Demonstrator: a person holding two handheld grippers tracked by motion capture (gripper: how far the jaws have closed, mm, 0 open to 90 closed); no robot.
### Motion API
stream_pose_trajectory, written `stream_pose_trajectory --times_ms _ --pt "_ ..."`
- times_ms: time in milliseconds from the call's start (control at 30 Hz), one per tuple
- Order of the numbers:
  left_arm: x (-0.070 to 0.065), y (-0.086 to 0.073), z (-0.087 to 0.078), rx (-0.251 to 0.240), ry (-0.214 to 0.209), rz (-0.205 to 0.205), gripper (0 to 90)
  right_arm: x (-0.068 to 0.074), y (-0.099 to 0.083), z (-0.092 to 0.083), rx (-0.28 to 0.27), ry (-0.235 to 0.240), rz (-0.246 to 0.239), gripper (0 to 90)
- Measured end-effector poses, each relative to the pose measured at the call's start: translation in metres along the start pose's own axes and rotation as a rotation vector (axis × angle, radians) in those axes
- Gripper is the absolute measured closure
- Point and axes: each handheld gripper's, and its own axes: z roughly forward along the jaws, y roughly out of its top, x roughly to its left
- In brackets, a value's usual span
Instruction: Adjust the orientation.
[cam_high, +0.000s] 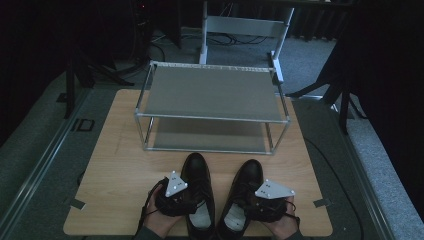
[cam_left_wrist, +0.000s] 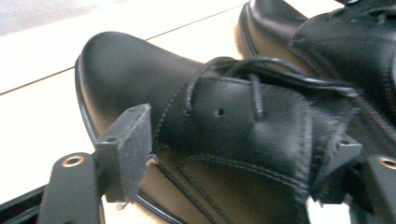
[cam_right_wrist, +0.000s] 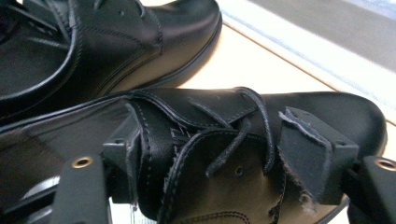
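Two black leather lace-up shoes stand side by side, toes pointing away, at the near edge of the wooden board. The left shoe (cam_high: 196, 169) (cam_left_wrist: 130, 70) has my left gripper (cam_high: 192, 197) (cam_left_wrist: 233, 158) straddling its laced upper flap, jaws wide, one pad beside the shoe's outer side and one past the flap's inner edge. My right gripper (cam_high: 245, 202) (cam_right_wrist: 217, 163) straddles the laced flaps of the right shoe (cam_high: 251, 172) (cam_right_wrist: 327, 112) in the same way, its right pad standing a little off the laces. Neither pad pair visibly presses the leather.
A two-tier metal shoe rack (cam_high: 210, 92) with grey shelves stands at the far half of the wooden board (cam_high: 120, 165), both shelves bare. Bare board lies between the shoes and the rack. Grey carpet and dark stands surround the board.
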Motion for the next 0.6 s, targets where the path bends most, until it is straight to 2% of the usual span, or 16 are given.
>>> stream_pose_trajectory --times_ms 100,200,267,300,333,400,467,533,567,600 --pt "-0.002 0.003 -0.003 0.006 0.002 -0.003 19.5 0.000 0.001 -0.006 -0.004 0.012 0.002 27.7" --pt "-0.001 0.005 -0.010 0.006 -0.001 0.015 19.0 0.004 0.003 -0.016 -0.022 0.011 -0.016 24.3" --pt "0.000 0.004 -0.014 0.003 -0.009 0.013 19.2 0.003 0.005 -0.024 -0.060 0.029 0.006 24.5" --pt "0.000 0.004 -0.014 0.003 -0.009 0.013 20.3 0.003 0.005 -0.024 -0.060 0.029 0.006 24.5" --pt "0.000 0.004 -0.020 0.002 -0.032 0.032 24.0 0.001 0.008 -0.032 -0.080 0.003 0.013 25.1" --pt "-0.003 0.005 -0.025 0.000 -0.001 0.072 27.9 -0.003 0.010 -0.038 -0.094 -0.017 0.020 27.4" --pt "-0.004 0.005 -0.030 -0.005 0.007 0.096 29.9 -0.008 0.008 -0.041 -0.092 -0.049 0.044 29.9" --pt "-0.004 0.005 -0.030 -0.005 0.007 0.096 31.2 -0.011 0.005 -0.042 -0.089 -0.062 0.058 32.0" --pt "0.004 0.007 -0.046 -0.074 0.020 0.045 35.9 -0.019 -0.002 -0.044 -0.070 -0.083 0.101 34.8" --pt "0.008 0.008 -0.051 -0.092 0.040 0.027 36.1 -0.021 -0.006 -0.045 -0.062 -0.093 0.119 36.3"
